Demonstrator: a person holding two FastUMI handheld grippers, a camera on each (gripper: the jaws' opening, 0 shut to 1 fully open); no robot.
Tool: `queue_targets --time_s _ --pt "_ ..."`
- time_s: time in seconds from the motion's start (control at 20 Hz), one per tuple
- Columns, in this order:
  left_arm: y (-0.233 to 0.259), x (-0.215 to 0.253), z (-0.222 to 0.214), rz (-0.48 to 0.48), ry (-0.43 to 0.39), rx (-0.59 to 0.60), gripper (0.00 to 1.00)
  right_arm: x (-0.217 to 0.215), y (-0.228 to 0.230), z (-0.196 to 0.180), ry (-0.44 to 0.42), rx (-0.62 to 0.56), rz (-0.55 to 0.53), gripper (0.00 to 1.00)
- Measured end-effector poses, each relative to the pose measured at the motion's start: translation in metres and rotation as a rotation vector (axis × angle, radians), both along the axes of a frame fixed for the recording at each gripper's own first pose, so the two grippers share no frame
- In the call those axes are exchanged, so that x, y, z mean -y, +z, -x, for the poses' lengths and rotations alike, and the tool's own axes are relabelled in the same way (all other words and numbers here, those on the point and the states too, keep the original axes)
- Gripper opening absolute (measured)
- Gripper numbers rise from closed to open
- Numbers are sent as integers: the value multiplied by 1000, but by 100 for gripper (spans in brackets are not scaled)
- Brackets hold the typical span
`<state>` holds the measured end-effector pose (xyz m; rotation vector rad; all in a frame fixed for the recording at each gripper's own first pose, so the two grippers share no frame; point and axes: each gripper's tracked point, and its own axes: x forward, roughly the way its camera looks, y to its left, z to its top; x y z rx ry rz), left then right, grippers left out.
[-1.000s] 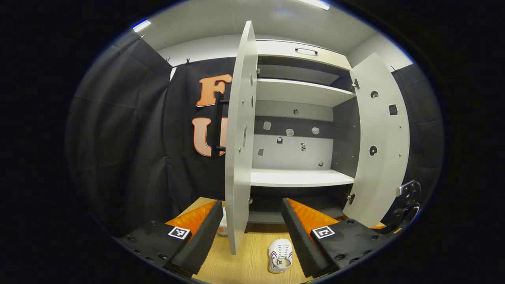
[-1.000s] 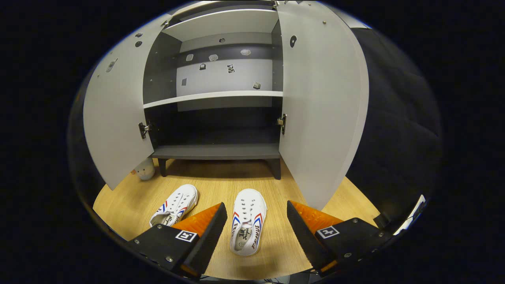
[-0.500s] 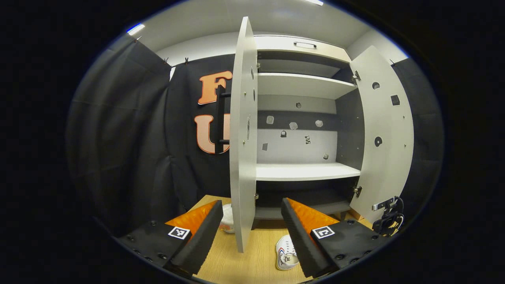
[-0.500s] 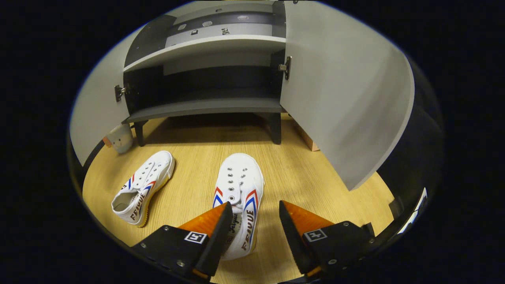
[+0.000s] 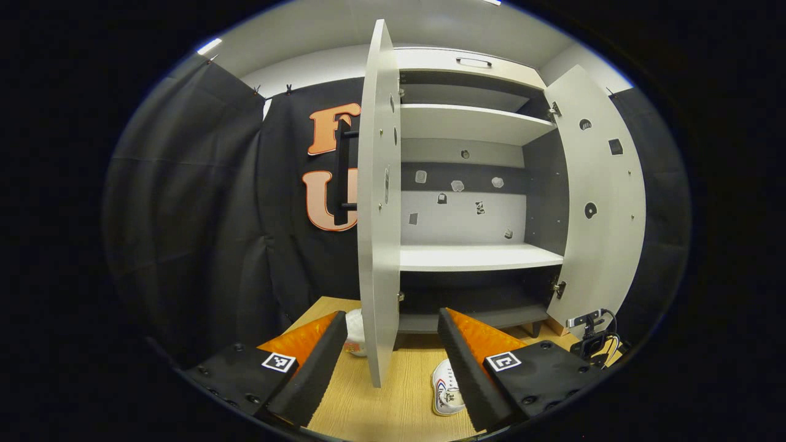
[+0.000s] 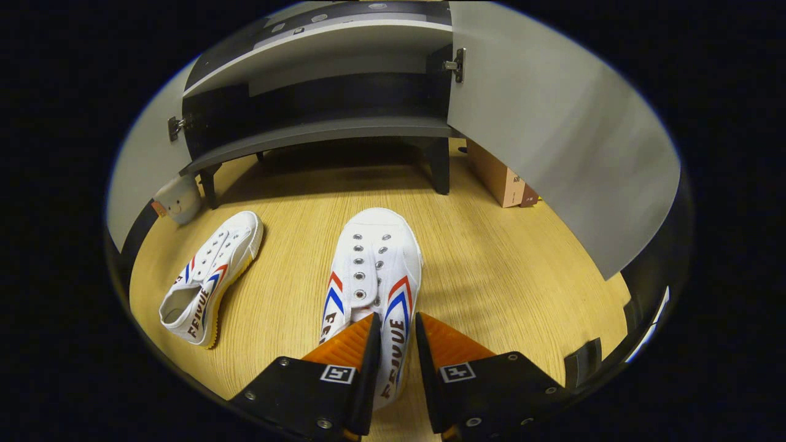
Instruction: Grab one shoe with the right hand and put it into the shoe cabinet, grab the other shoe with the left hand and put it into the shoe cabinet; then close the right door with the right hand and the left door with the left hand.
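— Right gripper (image 6: pixel 396 359)?
— I have its fingers nipping the near shoe's (image 6: pixel 373 288) side wall, narrow. Other shoe (image 6: pixel 209 276) lies left.
— Left gripper (image 5: pixel 388 353)?
— Wide, empty, facing the cabinet's (image 5: pixel 479 258) open left door (image 5: pixel 377 202).

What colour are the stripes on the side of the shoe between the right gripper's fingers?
Blue and red chevrons on the white shoe; clearest in the right gripper view.

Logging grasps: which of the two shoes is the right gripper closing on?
The upright shoe between the right gripper fingers; the other shoe lies tipped aside.
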<state>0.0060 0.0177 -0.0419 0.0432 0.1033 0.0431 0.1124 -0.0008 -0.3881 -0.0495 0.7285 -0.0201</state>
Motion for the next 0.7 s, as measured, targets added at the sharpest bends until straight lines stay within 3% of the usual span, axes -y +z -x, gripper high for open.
queue_targets --time_s 0.15,0.4,0.7 --pt "-4 2 1 3 -4 -6 97 -1 -1 -2 -2 1 10 27" --pt "-5 8 1 -4 -25 -7 97 7 13 -4 0 13 45 1" --pt "-7 14 0 -22 -39 5 97 -10 67 8 44 81 32 0"
